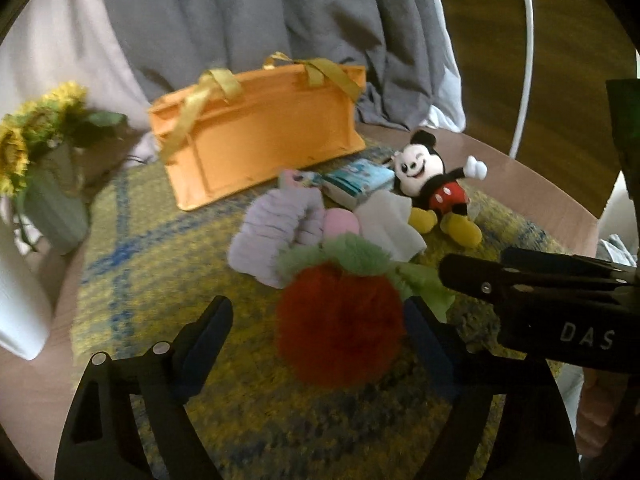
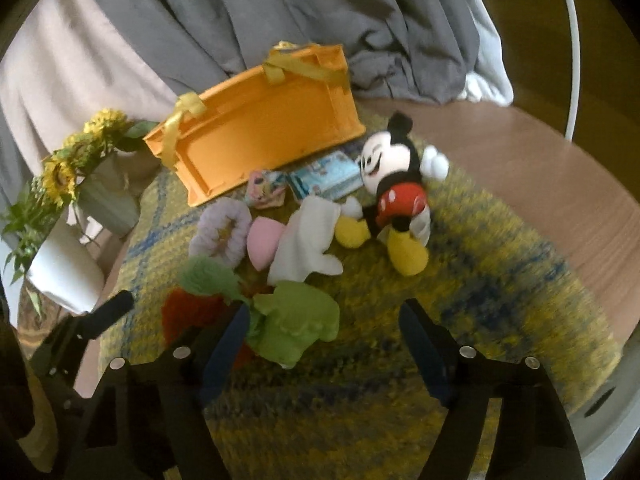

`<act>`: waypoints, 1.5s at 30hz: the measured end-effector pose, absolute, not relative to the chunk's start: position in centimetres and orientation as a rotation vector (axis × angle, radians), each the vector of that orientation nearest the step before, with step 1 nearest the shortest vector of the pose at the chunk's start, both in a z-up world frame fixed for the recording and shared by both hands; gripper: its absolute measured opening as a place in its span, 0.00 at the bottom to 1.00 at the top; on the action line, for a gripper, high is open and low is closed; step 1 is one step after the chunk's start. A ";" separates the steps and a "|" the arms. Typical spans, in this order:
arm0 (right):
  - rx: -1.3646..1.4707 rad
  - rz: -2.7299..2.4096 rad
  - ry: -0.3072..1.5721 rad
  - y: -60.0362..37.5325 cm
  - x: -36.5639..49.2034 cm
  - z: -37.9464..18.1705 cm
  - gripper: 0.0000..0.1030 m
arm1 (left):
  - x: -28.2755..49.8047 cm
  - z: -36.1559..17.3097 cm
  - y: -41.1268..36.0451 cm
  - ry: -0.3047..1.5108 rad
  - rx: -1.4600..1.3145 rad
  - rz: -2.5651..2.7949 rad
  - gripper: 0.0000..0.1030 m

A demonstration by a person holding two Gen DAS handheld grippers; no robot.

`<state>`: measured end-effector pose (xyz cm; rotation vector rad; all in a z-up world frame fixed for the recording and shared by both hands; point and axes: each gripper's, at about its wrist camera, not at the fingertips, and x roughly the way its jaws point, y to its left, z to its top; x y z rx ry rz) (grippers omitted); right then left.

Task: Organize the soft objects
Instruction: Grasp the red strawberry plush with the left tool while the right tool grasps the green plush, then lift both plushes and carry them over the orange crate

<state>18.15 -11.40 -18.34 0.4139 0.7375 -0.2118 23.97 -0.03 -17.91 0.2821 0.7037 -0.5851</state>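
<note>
A red fluffy plush with a green leafy top (image 1: 340,324) lies on the yellow-blue mat (image 1: 152,280) between the fingers of my left gripper (image 1: 320,320). The jaws stand wide and the left pad is clear of it. My right gripper (image 2: 326,320) is open around a green soft piece (image 2: 296,328), which lies close to its left finger; the right finger is well apart. Behind lie a purple scrunchie (image 2: 220,232), a pink puff (image 2: 264,240), a white cloth (image 2: 308,240) and a Mickey plush (image 2: 392,192). An orange bag (image 2: 260,128) stands open at the back.
A tissue pack (image 2: 328,176) and a small pastel pouch (image 2: 266,188) lie by the bag. Sunflowers in a green vase (image 1: 56,208) and a white vase (image 2: 64,268) crowd the table's left edge. Grey fabric (image 1: 240,12) hangs behind. Bare wooden tabletop (image 2: 540,184) shows at the right.
</note>
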 end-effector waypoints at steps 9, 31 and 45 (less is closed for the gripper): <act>0.491 -0.202 0.786 -11.5 20.3 -20.2 0.65 | 26.3 -20.1 -1.0 0.787 0.287 -0.679 0.66; 0.484 -0.147 0.805 -10.0 22.4 -20.1 0.49 | 27.1 -19.5 0.4 0.827 0.198 -0.729 0.37; 0.403 -0.260 0.681 -9.2 19.6 -14.1 0.49 | 26.0 -13.6 3.4 0.701 0.130 -0.708 0.37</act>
